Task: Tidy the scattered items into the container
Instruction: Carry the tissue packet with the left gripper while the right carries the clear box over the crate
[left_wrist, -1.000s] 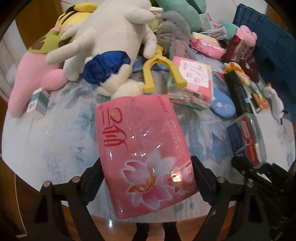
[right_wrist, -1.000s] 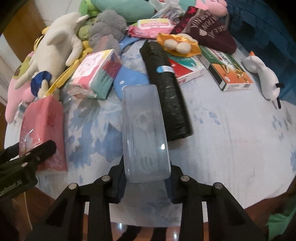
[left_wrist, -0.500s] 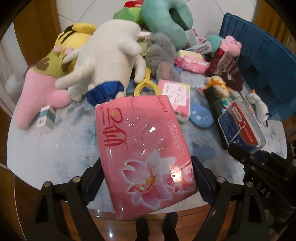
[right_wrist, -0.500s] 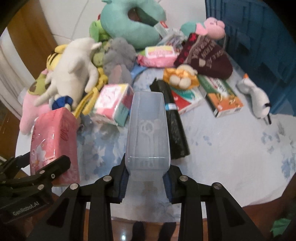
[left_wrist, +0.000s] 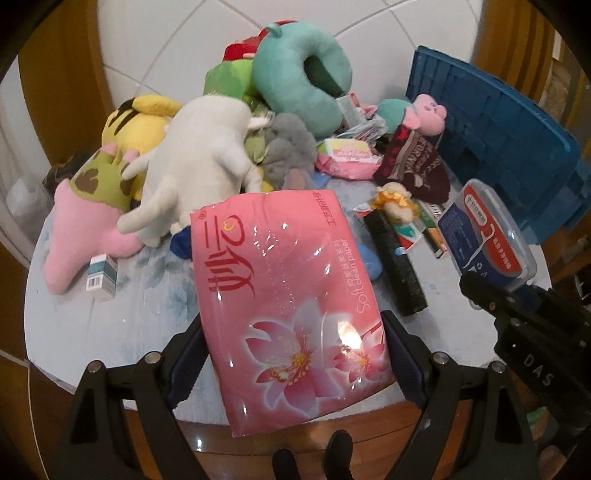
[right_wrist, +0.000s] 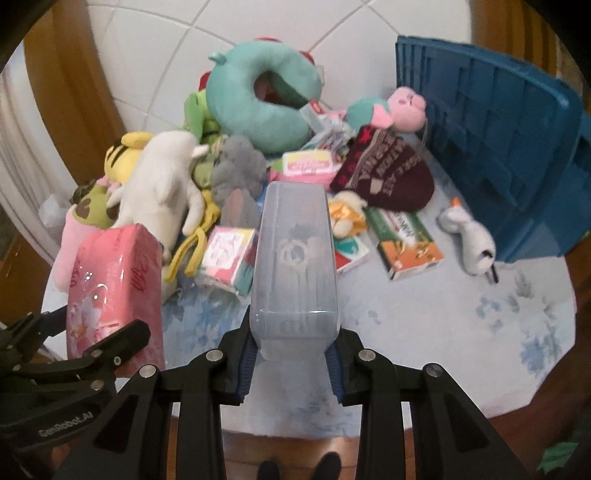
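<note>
My left gripper (left_wrist: 291, 350) is shut on a pink pack of tissue paper (left_wrist: 288, 295), held above the round table (left_wrist: 110, 332); the pack (right_wrist: 114, 284) also shows at the left of the right wrist view. My right gripper (right_wrist: 291, 363) is shut on a clear plastic box (right_wrist: 293, 258), lifted over the table; the same box (left_wrist: 487, 236) with its red and blue label appears at the right of the left wrist view. The blue crate (right_wrist: 509, 147) stands at the table's far right, beyond both grippers.
Plush toys are piled at the back: a white one (left_wrist: 199, 158), a teal neck pillow (right_wrist: 258, 107), a pink one (left_wrist: 85, 229). A black roll (left_wrist: 395, 262), a maroon beanie (right_wrist: 384, 173), flat boxes (right_wrist: 406, 240) and a small white toy (right_wrist: 472, 236) lie on the table. Floor shows below the table's near edge.
Both grippers have risen with their loads; the table and its clutter now look smaller and farther, and the tiled wall and more of the blue crate have come into view.
</note>
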